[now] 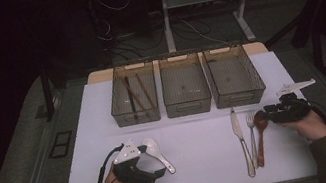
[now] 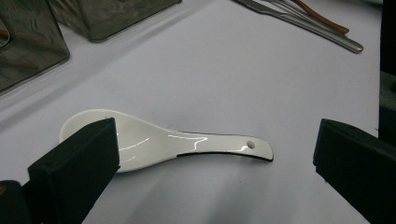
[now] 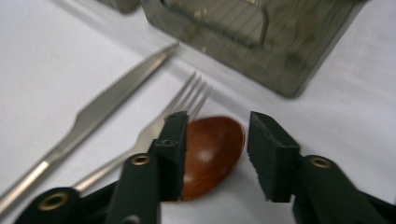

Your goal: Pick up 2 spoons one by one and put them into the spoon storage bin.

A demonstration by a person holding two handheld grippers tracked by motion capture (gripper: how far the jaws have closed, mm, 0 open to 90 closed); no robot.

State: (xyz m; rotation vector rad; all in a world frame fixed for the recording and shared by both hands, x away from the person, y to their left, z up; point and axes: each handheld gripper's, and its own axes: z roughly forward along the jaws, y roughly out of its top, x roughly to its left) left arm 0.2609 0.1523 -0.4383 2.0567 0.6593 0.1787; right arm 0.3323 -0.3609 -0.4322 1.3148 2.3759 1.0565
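Two grippers working: left gripper (image 2: 212, 163) spread wide around glossy white ceramic spoon (image 2: 159, 144) — slipping likely; right gripper (image 3: 215, 154) half-open, straddling brown wooden spoon bowl (image 3: 212, 151), crowding steel fork (image 3: 187, 105) — risking snagging it.

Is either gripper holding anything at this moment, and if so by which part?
Nothing is held. The left gripper stands open around the white spoon; the right gripper is open around the brown spoon's bowl.

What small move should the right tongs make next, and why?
Probably close on the brown spoon's bowl: the right tongs are open and already straddle it beside the fork, with a jaw on each side, apparently not yet gripping.
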